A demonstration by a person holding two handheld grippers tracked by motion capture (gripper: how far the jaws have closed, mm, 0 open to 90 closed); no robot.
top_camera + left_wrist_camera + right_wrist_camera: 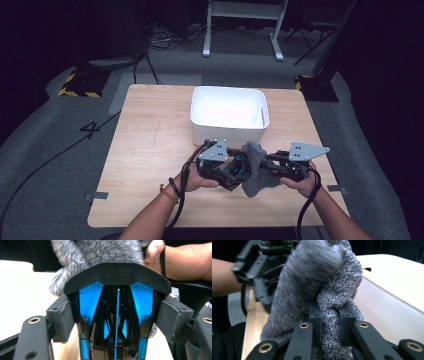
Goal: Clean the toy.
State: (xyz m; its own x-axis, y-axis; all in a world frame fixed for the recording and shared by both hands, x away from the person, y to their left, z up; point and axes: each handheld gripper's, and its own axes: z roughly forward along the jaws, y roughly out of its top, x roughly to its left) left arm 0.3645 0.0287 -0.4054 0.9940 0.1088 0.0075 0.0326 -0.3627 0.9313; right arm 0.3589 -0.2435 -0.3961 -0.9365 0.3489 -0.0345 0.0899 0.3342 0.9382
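The right gripper pinches a grey sock while the left gripper grips a black-and-blue tool under it, the bin beyond waiting, judging by this.

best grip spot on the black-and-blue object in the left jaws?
Across the narrow body below its wide curved black top, pads on the two flat flanks, as the left gripper has it now on the black-and-blue object. Come from the tapered end: the flared top acts as a stop against slipping. The grey knit cloth, pinched by the right gripper, covers its far end.
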